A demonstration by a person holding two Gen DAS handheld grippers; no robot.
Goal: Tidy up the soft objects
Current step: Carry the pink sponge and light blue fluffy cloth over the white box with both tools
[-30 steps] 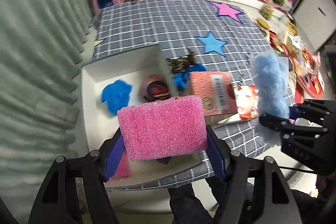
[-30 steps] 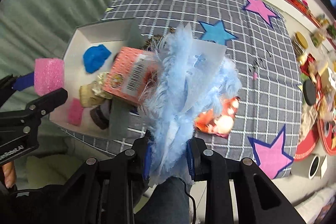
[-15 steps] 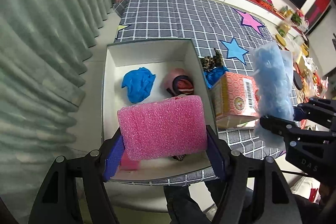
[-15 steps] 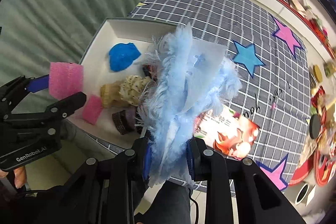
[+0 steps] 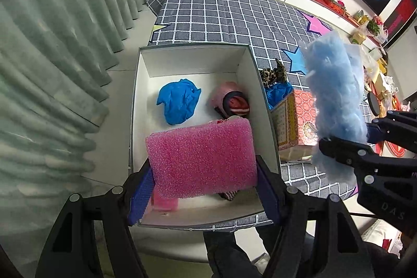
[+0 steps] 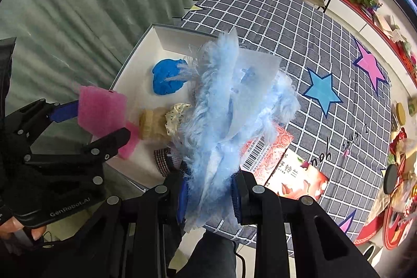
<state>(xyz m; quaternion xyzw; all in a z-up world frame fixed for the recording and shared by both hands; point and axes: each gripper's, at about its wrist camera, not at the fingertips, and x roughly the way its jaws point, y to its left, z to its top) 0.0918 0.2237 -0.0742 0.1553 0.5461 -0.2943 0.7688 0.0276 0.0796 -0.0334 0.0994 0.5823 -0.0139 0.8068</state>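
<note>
Clamped in my left claw point(image 5: 203, 183), the pink sponge point(image 5: 202, 156) hung over the white box's point(image 5: 256, 106) near end. Beside it my right claw point(image 6: 209, 193) squeezed the fluffy blue cloth point(image 6: 229, 108) above the checked table point(image 6: 286, 25).

Pink sponge point(image 5: 202, 158) and blue fluffy cloth point(image 6: 229, 116) now nearer white box point(image 5: 191, 52)

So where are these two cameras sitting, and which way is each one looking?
Left wrist: rides the left gripper, looking steeply down at the pink sponge it clamps above the white box; dark trouser legs below.
Right wrist: rides the right gripper, looking down past the fluffy blue cloth it pinches; fingertips at lower left.
Shared: box, blue glove, patterned carton, checked tablecloth, and each other's gripper.
</note>
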